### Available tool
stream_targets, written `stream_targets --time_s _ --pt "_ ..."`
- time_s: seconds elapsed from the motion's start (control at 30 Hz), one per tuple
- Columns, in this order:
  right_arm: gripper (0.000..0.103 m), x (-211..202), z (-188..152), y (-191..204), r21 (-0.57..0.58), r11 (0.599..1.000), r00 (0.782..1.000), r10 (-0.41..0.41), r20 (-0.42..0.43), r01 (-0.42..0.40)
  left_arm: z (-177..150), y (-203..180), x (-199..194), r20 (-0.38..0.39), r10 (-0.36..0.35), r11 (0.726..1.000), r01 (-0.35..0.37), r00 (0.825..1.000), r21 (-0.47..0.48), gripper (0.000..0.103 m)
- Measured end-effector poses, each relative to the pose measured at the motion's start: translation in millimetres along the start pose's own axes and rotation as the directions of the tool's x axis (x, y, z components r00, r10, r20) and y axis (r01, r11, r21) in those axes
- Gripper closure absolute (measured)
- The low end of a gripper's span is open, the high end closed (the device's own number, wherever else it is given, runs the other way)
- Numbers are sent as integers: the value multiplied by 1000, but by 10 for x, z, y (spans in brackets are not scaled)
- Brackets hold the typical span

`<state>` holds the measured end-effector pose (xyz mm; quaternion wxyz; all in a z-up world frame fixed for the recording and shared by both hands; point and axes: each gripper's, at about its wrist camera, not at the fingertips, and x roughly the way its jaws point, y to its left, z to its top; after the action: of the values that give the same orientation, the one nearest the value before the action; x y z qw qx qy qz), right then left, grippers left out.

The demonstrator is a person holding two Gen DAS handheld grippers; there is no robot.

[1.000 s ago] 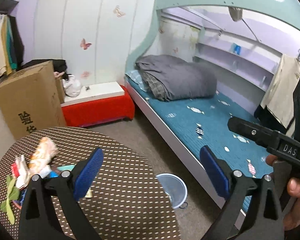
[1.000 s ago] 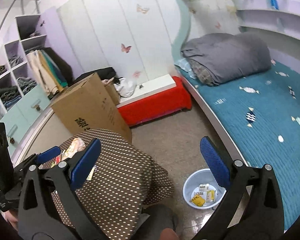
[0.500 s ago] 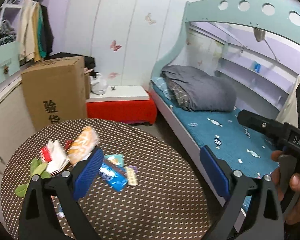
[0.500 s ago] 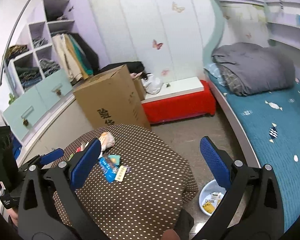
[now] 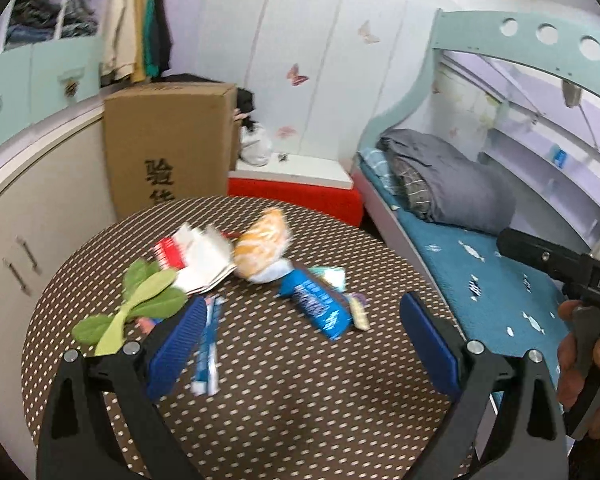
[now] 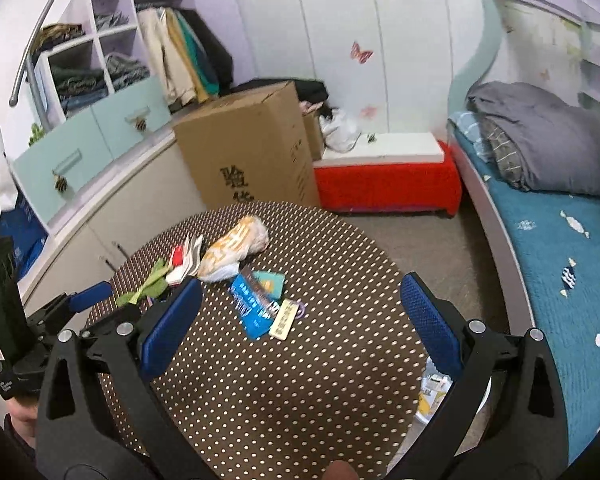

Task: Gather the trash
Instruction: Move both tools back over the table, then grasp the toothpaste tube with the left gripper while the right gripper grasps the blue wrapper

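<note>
Trash lies on a round brown dotted table [image 5: 284, 392] [image 6: 340, 264]: a blue wrapper [image 5: 318, 306] [image 6: 252, 304], an orange-white bag [image 5: 262, 248] [image 6: 232, 250], a white-red carton [image 5: 198, 256] [image 6: 184, 258], green leaves [image 5: 140, 300] [image 6: 146, 286], a small yellow strip [image 6: 284, 318] and a blue-white wrapper [image 5: 208, 344]. My left gripper [image 5: 304, 344] is open and empty above the table's near side. My right gripper [image 6: 300, 320] is open and empty above the table. A bin [image 6: 432, 396] with trash peeks out at the table's right edge.
A cardboard box [image 6: 248, 148] stands behind the table, beside a red bench [image 6: 388, 182]. A bed with a blue cover [image 6: 560, 264] and grey duvet [image 6: 540, 136] runs along the right. Cabinets [image 6: 92, 148] line the left wall.
Both views have swung left and down toward the table. The trash pile now sits centrally ahead of both grippers; the bin has slid to the edge of view. Both grippers stay open.
</note>
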<state>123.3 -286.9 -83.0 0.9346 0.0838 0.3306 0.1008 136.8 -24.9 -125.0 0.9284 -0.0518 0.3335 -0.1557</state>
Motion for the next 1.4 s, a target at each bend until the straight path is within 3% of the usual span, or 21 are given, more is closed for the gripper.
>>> stream_targets --time_s 0.43,0.8,0.87,1.03,1.1,1.23,1.33,1.4 --pt "6 504 -305 114 -20 1000 991 -4 -130 1 -330 497 257 -91 88 995 -92 992 -42 8" --pt "6 733 -425 104 -21 1000 984 9 -177 -13 -352 540 713 -151 116 993 -113 982 26 9" --pt "6 764 -438 117 -24 1000 983 13 -182 -18 -354 545 808 -170 117 993 -113 978 37 20" --pt "6 832 -460 141 -31 999 981 25 -192 -32 -397 523 1019 -222 129 990 -113 967 83 30" --pt "6 867 -461 169 -38 999 981 30 -194 -38 -389 499 1035 -223 114 991 -96 968 93 40" --pt "6 991 -453 270 -62 996 978 48 -204 -62 -394 466 1037 -232 96 992 -73 968 105 85" --pt "8 1149 -448 426 -108 989 973 75 -220 -100 -418 484 984 -242 53 997 -39 969 65 90" --pt "17 1286 -450 535 -144 983 969 77 -235 -113 -464 480 938 -239 54 997 -40 970 61 90"
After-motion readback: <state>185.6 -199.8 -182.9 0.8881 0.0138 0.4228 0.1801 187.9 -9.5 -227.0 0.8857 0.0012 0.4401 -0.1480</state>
